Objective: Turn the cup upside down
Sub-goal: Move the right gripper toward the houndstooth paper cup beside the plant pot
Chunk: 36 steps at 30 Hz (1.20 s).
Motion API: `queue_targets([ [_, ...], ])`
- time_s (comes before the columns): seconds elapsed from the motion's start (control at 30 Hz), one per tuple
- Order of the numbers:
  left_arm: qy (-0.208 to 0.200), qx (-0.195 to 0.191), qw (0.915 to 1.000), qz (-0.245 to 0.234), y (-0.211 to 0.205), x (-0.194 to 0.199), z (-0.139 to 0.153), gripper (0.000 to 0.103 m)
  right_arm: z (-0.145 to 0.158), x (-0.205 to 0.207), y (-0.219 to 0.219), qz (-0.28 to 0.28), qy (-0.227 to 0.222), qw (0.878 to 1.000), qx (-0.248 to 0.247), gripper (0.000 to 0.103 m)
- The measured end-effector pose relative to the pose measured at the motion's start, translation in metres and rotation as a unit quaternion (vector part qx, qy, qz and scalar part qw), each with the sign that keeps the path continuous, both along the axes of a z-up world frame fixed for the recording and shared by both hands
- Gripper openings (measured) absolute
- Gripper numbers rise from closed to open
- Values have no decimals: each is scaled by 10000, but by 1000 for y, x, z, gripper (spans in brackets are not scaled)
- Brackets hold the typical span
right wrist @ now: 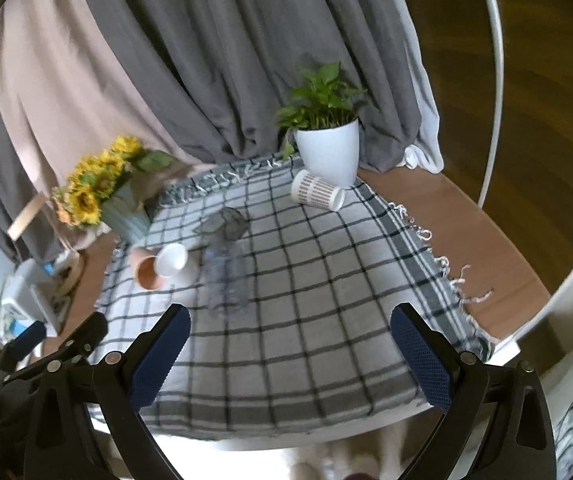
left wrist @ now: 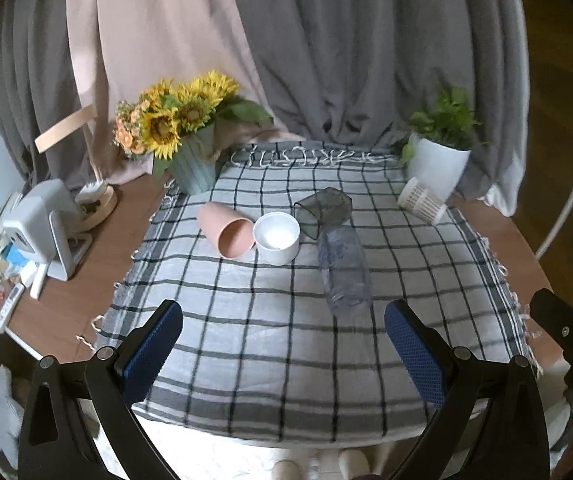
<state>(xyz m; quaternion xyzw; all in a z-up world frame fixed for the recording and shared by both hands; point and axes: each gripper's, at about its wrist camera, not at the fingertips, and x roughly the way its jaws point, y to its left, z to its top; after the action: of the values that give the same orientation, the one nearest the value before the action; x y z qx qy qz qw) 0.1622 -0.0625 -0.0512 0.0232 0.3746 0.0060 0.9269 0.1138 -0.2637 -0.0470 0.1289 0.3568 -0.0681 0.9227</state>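
Observation:
Several cups sit on the checked cloth (left wrist: 246, 340). A pink cup (left wrist: 226, 230) lies on its side, mouth toward me. A white cup (left wrist: 277, 237) stands upright beside it. A dark clear cup (left wrist: 323, 211) lies on its side behind a clear ribbed tumbler (left wrist: 343, 270), also lying down. A white patterned cup (left wrist: 422, 200) lies by the plant pot. The same cups show in the right wrist view: pink (right wrist: 146, 270), white (right wrist: 174, 264), dark clear (right wrist: 226, 222), tumbler (right wrist: 226, 276), patterned (right wrist: 317, 191). My left gripper (left wrist: 284, 344) and right gripper (right wrist: 290, 346) are both open and empty, near the table's front edge.
A sunflower vase (left wrist: 194, 160) stands at the back left and a white plant pot (left wrist: 438, 164) at the back right. Grey and pink curtains hang behind. Clutter and a white device (left wrist: 46, 228) sit on the wooden table at the left. The right gripper's body (left wrist: 566, 336) shows at the left view's right edge.

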Motion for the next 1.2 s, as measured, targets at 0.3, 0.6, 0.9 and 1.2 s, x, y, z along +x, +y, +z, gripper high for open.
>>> queue_targets([
  [0.3,167,76,9958,901,-74,56,-19,103,-15,107,-69,852,600,9938,-376,101],
  [0.6,2,391,9862,1606,-144,116,-42,103,-42,210,-101,1889,1094,9689,-1165,101],
  [0.9,82,874,9742,2077,-168,169,-62,103,-79,292,-104,2669,1351,9433,-1437,100],
  [1.2,410,1271,9637,2310,-180,203,-89,103,-125,343,-98,3034,1445,9333,-1266,94],
])
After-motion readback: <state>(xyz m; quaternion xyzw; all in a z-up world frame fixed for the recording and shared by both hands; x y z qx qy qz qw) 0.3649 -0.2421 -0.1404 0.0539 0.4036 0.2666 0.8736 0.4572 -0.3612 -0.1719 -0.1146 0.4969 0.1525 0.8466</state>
